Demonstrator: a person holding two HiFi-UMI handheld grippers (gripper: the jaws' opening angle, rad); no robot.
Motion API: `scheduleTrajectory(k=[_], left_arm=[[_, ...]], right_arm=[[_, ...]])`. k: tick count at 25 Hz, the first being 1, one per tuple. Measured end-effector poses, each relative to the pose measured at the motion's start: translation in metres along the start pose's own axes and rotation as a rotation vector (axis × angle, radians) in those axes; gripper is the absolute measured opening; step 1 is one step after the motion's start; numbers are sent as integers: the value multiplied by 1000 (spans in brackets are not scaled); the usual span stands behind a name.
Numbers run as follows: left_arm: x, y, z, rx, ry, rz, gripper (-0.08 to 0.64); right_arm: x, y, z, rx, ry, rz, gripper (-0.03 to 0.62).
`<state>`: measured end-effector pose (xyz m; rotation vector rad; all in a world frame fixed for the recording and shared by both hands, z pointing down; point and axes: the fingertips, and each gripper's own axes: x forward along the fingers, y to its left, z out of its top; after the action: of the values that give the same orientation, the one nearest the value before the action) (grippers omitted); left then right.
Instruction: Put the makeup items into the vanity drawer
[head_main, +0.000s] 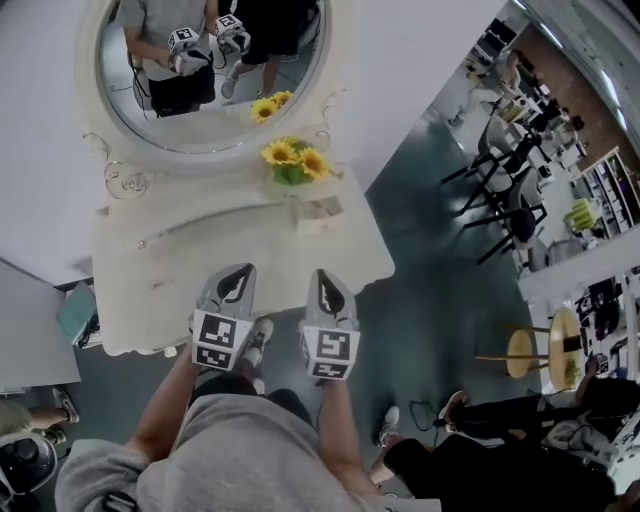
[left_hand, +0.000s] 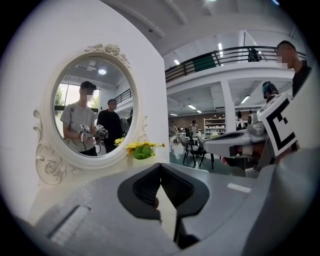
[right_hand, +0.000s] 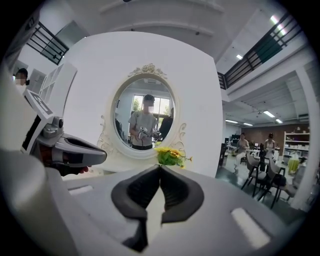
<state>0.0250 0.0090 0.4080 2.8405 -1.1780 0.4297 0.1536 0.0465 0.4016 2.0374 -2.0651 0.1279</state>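
A: Where are the two tools?

B: Side by side above the near edge of the vanity (head_main: 190, 255), both pointing toward the mirror (head_main: 215, 80). The left gripper (head_main: 238, 276) is over the middle of that edge. The right gripper (head_main: 326, 282) is just beside it, nearer the right corner.

A: The left one's jaws?

B: Closed. Its pads (left_hand: 142, 190) meet at the tips, and only a cream surface shows through the narrow slit below them. A small pinkish speck sits at the edge of one pad, too small to tell what it is.

A: And the right?

B: Closed too. The tips of its pads (right_hand: 142, 192) touch, with nothing gripped.

A: The makeup items?

B: I cannot make any out, on the top or at either pair of jaws.

A: The drawer?

B: The vanity's front is hidden from above by the grippers and arms, and each gripper's own body covers it in that gripper's view. I cannot tell whether it is open.

A: What lies ahead of the jaws?

B: The sunflowers (head_main: 292, 160) at the foot of the mirror, with a small pale box (head_main: 320, 213) in front of them, well apart from both grippers. In the right gripper view they sit just above the closed tips, and in the left gripper view a little to the left. The mirror reflects the person holding both grippers at chest height.
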Motion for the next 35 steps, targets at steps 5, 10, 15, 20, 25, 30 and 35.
scheduleTrajectory(k=[5, 10, 15, 20, 25, 30, 35], left_arm=[[-14, -4, 4, 1, -10, 18, 11], [-29, -6, 10, 3, -27, 38, 11], [-57, 3, 7, -4, -31, 86, 11], [-92, 18, -4, -16, -15, 153, 11], [-123, 43, -16, -33, -10, 233, 11], [-158, 75, -26, -56, 12, 326, 11], [-193, 113, -48, -94, 60, 411, 11]], right_arm=[[-15, 3, 3, -9, -8, 14, 6], [-25, 11, 8, -17, -33, 34, 6], [-35, 35, 14, -32, -45, 82, 6], [-40, 72, 21, -47, -51, 160, 6], [-35, 116, 23, -66, -58, 249, 6], [-26, 168, 30, -81, -58, 360, 6], [-12, 227, 27, -90, -29, 466, 6]])
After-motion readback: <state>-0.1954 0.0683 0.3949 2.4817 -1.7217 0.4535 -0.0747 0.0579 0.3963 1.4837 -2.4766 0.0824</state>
